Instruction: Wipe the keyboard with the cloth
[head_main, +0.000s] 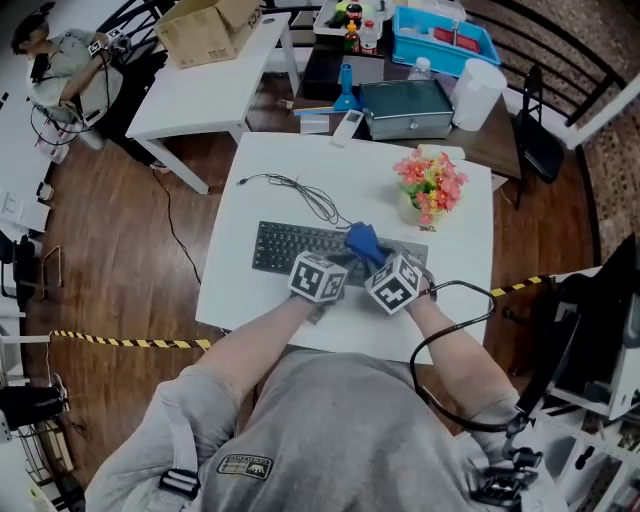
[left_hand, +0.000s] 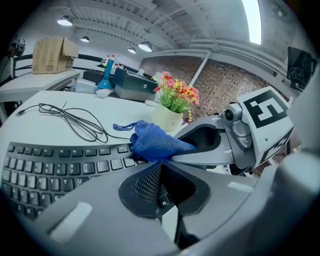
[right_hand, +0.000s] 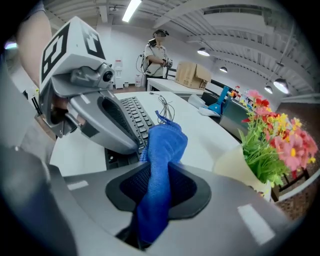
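A black keyboard (head_main: 290, 245) lies across the white table (head_main: 260, 200). My right gripper (head_main: 378, 262) is shut on a blue cloth (head_main: 362, 243), whose bunched end rests on the keys right of the keyboard's middle. In the right gripper view the cloth (right_hand: 165, 145) runs up between the pads of the right gripper (right_hand: 160, 167). My left gripper (head_main: 335, 268) sits close on the left over the keyboard's front edge. In its own view the left gripper (left_hand: 160, 167) has its jaw tips together with nothing between them, just short of the cloth (left_hand: 152, 140). The keyboard (left_hand: 55, 165) stretches away to the left.
A vase of pink and yellow flowers (head_main: 430, 185) stands right behind the keyboard's right end. The keyboard's cable (head_main: 300, 192) loops over the table behind it. A grey metal box (head_main: 405, 108) and a paper roll (head_main: 475, 92) sit beyond the table's far edge.
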